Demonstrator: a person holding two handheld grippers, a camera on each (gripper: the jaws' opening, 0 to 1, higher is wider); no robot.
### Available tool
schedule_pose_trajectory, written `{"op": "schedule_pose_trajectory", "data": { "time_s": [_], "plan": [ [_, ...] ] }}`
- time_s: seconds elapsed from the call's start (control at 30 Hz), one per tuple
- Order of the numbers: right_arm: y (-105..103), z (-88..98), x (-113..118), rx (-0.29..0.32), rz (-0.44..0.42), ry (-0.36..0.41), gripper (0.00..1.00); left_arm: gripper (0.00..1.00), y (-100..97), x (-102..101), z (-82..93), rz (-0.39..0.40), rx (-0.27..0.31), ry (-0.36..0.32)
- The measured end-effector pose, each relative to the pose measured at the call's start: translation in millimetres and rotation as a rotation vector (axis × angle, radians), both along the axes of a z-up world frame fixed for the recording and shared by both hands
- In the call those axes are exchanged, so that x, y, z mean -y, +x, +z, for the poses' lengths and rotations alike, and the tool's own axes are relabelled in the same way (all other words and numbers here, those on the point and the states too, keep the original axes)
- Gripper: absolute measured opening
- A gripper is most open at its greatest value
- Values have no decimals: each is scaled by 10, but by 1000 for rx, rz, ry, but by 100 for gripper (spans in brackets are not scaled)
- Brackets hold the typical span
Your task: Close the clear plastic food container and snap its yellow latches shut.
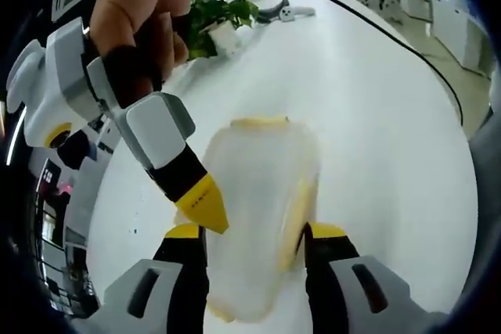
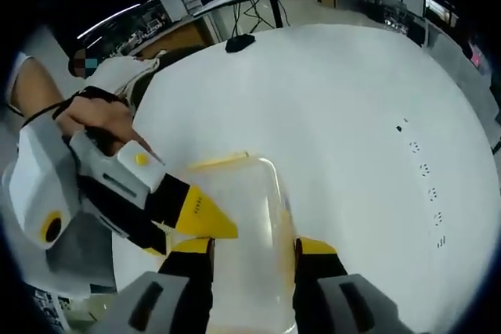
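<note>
1. On the white table point(image 1: 376, 115): a clear plastic food container point(image 1: 262, 193), blurred, lying flat.
2. On the container: one yellow latch point(image 1: 258, 123) at its far end, a second latch point(image 1: 299, 213) along one long side. Impossible to tell whether the lid is fully seated or the latches are snapped down.
3. At the container's near end in the left gripper view: the left gripper point(image 1: 254, 232), jaws spread wide, one yellow-tipped jaw on each side of the container and close against its walls. Cannot tell whether pressing on the walls or merely beside them.
4. At the container's near end in the right gripper view: the right gripper point(image 2: 254, 246), jaws likewise spread wide with the container between them. Again unclear whether clamped on the plastic or only straddling it.
5. In the left gripper view, slanting down toward the container's long side opposite the second latch: the right gripper, held by the right hand point(image 1: 137, 5), one yellow tip at the container's edge. Contact not clear.
6. In the right gripper view, beside the container's long side: the left gripper, held by the left hand point(image 2: 98, 119), yellow tip right at the container's wall.
7. Well beyond the container's far end, in the left gripper view: a potted plant point(image 1: 215, 13) and a black cable point(image 1: 391, 37) trailing across the table.
8. Well beyond the container in the right gripper view: a small black object point(image 2: 239, 41) near the table's far edge.
</note>
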State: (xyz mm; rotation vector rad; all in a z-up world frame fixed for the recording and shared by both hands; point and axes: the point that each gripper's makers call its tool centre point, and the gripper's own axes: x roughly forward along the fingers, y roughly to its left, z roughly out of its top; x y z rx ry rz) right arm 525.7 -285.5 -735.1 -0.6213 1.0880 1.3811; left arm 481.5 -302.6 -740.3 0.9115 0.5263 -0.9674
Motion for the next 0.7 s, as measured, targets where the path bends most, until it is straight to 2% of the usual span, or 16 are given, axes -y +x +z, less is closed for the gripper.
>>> {"op": "schedule_pose_trajectory", "data": {
  "time_s": [0.1, 0.13, 0.2, 0.23, 0.3, 0.43, 0.5, 0.7],
  "plan": [
    [18, 15, 2, 19, 11, -2, 38, 47, 5, 5, 6, -4, 3, 4],
    [44, 23, 5, 47, 8, -5, 40, 47, 2, 5, 9, -10, 3, 9],
    [36, 31, 9, 49, 5, -6, 41, 51, -23, 24, 22, -13, -16, -8],
    [37, 64, 13, 57, 4, 9, 41, 52, -35, 30, 28, 4, -45, -38],
    [43, 90, 32, 72, -1, 9, 43, 52, -32, 12, 39, -8, -36, -27],
    [81, 148, 50, 104, -8, 18, 43, 58, -63, 63, 103, -36, -56, -65],
    [85, 168, 49, 111, -18, 23, 46, 62, -43, 66, 114, -40, -57, -65],
    [34, 170, 70, 121, -18, 19, 48, 66, -23, 21, 169, -23, -82, -75]
  ]
}}
